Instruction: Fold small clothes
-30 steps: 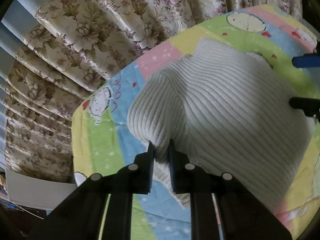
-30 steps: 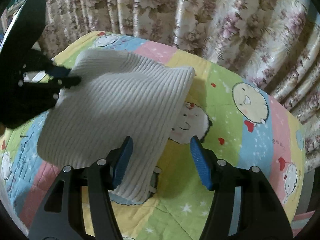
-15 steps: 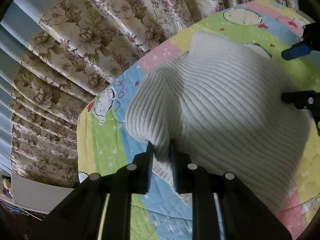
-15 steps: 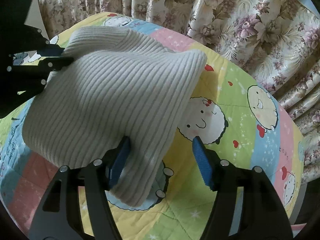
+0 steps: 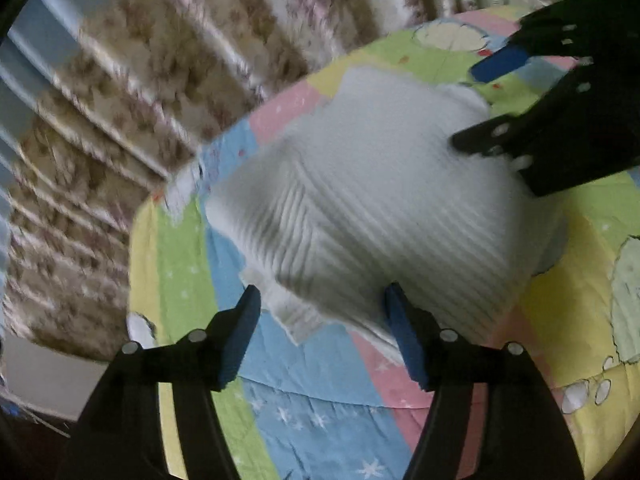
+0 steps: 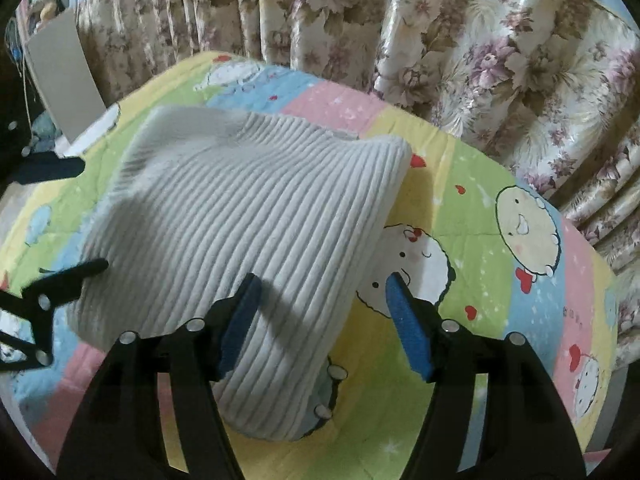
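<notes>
We see bare quilt point(image 6: 472, 208) to the right of the folded ribbed garment point(image 6: 240, 232), open for a pass. The floral curtain point(image 6: 480, 40) hangs close along the far edge. The left gripper point(image 5: 322, 332) and right gripper point(image 6: 324, 316) flank the garment, jaws spread.

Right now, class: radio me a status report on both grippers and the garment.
Left gripper open. Right gripper open. Ribbed white garment lying folded on quilt, ungripped. Nothing in the way.
</notes>
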The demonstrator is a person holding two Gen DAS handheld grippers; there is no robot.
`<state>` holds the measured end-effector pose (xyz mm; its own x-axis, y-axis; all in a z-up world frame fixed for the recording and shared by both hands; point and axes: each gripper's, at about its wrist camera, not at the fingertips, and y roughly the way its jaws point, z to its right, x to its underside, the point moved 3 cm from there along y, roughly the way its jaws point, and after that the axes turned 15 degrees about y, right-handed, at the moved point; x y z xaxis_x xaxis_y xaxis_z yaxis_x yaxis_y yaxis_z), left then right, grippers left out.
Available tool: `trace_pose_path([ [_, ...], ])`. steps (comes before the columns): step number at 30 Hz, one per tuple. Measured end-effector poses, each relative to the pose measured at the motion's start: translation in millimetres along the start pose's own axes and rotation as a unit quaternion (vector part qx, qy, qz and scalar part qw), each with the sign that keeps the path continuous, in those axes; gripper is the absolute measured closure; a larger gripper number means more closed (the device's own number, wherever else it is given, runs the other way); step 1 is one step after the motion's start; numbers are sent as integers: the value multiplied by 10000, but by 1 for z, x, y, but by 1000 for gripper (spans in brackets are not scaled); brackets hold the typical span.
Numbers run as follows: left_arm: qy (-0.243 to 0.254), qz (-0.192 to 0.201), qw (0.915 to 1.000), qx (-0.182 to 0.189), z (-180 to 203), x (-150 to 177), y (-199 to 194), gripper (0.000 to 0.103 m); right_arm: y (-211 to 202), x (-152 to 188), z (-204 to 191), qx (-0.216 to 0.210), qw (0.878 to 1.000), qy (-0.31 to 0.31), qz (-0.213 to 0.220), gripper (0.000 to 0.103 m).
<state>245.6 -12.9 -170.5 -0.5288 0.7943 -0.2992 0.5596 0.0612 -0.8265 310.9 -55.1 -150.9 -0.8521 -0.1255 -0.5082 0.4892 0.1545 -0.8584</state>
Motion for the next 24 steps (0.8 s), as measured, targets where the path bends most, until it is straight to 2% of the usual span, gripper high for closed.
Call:
trace_pose_path([
  [4,-443,-55,9982,404,-10,5,14,36,8,0,0,94,9999,-89,-36,28],
  [9,-514,-69,9980,372,-10,6,15,34,10,2,6,58,10000,-3,-59,27],
  [14,-795,-83,9959,434,-18,7,4,33,9,3,4,74,10000,-3,-31,27],
  [16,-973,-72,9942,451,-23,7,0,25,7,3,4,86,10000,-25,4,27],
  [18,-1220,-63,9913,486,-33,9,-1,24,2,4,4,46,10000,5,56,28],
  [22,-1650,-127,9826,839,-43,12,9,21,-9,10,7,-204,9993,282,119,28],
  [24,-1803,-143,9796,871,-46,13,14,10,-14,15,8,-338,9983,453,146,27],
])
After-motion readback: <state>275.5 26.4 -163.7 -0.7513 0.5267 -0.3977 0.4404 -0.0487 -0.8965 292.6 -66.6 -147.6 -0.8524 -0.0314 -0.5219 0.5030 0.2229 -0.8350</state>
